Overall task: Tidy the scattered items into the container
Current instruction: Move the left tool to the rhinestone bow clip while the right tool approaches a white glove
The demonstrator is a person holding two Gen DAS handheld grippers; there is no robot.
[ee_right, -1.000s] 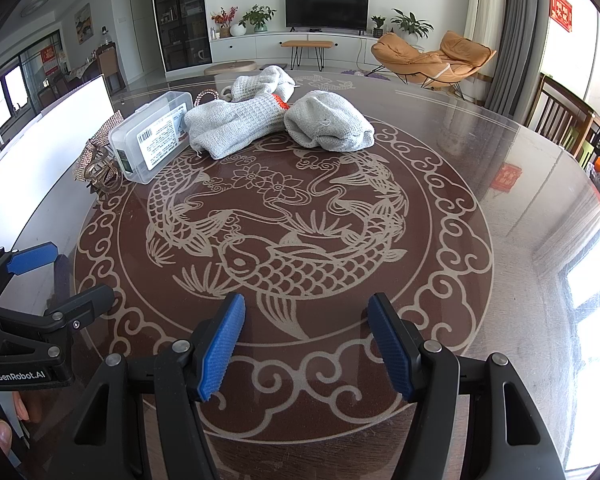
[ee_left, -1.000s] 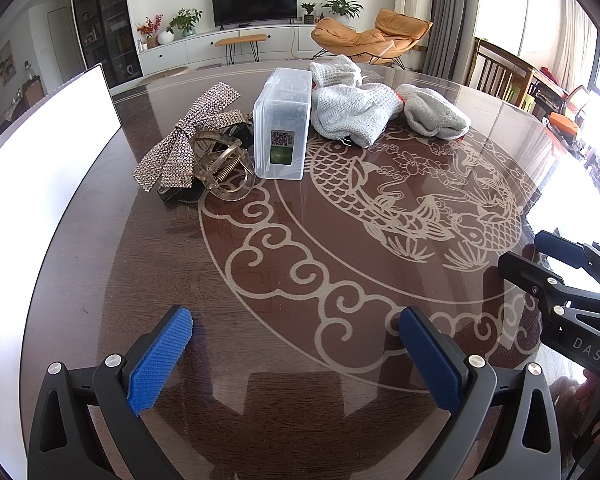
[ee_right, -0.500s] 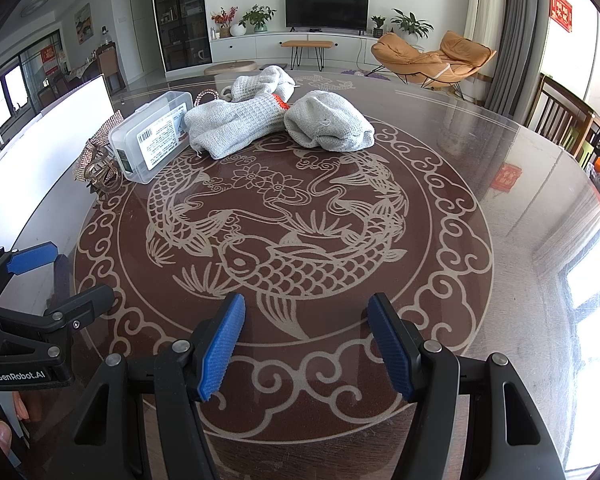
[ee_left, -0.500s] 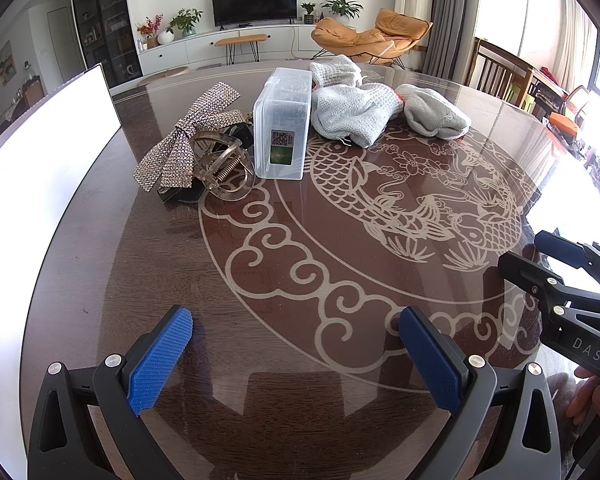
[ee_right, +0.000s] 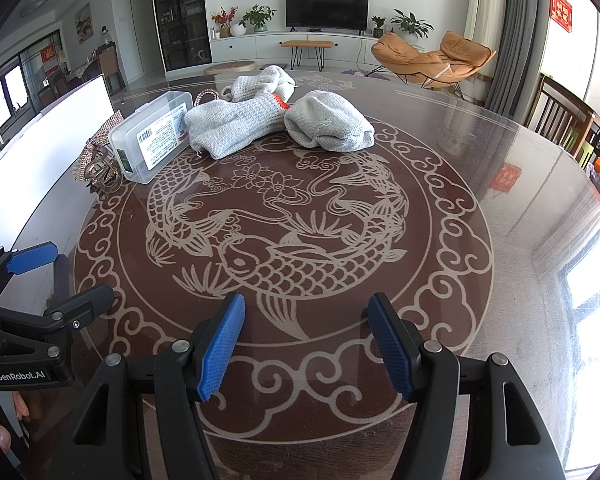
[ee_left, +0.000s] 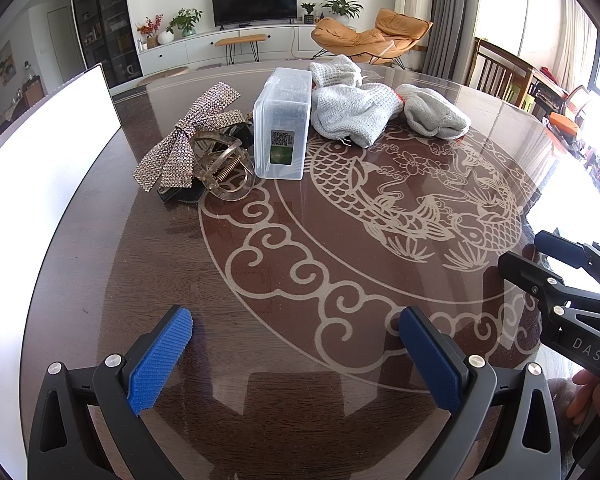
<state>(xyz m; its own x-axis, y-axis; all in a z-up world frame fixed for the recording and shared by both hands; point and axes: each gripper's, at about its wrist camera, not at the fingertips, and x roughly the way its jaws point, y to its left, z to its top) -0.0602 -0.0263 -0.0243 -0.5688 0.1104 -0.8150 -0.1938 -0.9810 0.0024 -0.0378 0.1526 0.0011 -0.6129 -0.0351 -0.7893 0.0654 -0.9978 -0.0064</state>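
The left gripper (ee_left: 296, 354) hangs released over the near edge of the round counter (ee_left: 292, 280), nothing between its blue pads; the right gripper (ee_right: 306, 344) beside it is likewise spread wide and empty. Well apart from both, across the counter, a clear plastic box (ee_left: 283, 122) stands between a rhinestone bow (ee_left: 184, 136) with a hair claw (ee_left: 224, 170) and grey knitted gloves (ee_left: 350, 114).

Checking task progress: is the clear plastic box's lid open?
No. The box lies shut on its side, lid on, with the bow and hair claw beside it on the table.
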